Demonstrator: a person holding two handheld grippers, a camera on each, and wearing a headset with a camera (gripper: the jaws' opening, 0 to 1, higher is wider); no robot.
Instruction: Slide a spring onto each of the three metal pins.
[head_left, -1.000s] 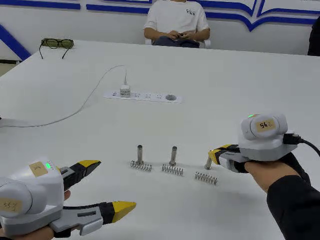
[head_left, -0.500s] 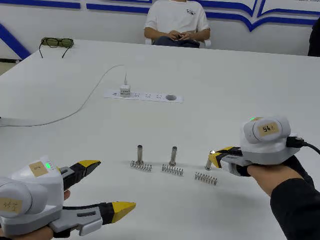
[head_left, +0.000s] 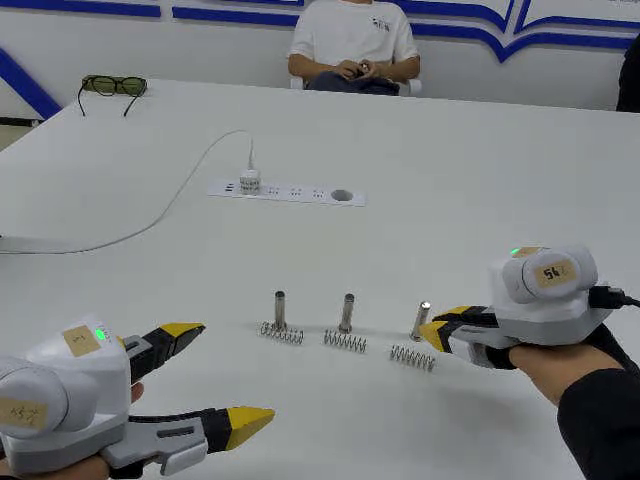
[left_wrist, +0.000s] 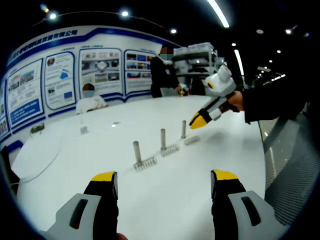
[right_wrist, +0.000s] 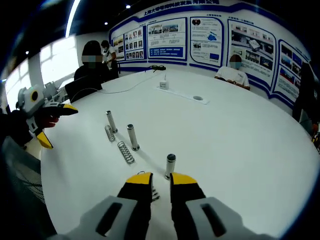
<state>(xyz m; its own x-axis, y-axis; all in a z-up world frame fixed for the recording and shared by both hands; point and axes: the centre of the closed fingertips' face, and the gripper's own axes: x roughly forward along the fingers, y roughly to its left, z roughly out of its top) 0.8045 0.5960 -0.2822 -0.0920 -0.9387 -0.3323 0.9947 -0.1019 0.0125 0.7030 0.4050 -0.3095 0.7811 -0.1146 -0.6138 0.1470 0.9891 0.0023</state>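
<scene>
Three metal pins stand in a row on the white table: left pin (head_left: 280, 308), middle pin (head_left: 347, 312), right pin (head_left: 421, 320). A loose spring lies in front of each: left spring (head_left: 282, 332), middle spring (head_left: 345, 341), right spring (head_left: 412, 357). My right gripper (head_left: 441, 331) hovers just right of the right pin, jaws together with nothing in them. In the right gripper view that pin (right_wrist: 170, 166) stands just beyond the right gripper (right_wrist: 161, 180). My left gripper (head_left: 225, 372) is open at the near left, well short of the left pin (left_wrist: 137, 151).
A white power strip (head_left: 287, 192) with a plugged-in charger and a trailing cable lies mid-table. Dark glasses (head_left: 113, 87) rest at the far left. A person (head_left: 352, 40) sits at the far edge. Bare tabletop (head_left: 330, 420) lies between the grippers.
My right gripper has drawn back to the right and slightly down, away from the right pin, which now stands fully uncovered. The left gripper has barely moved.
</scene>
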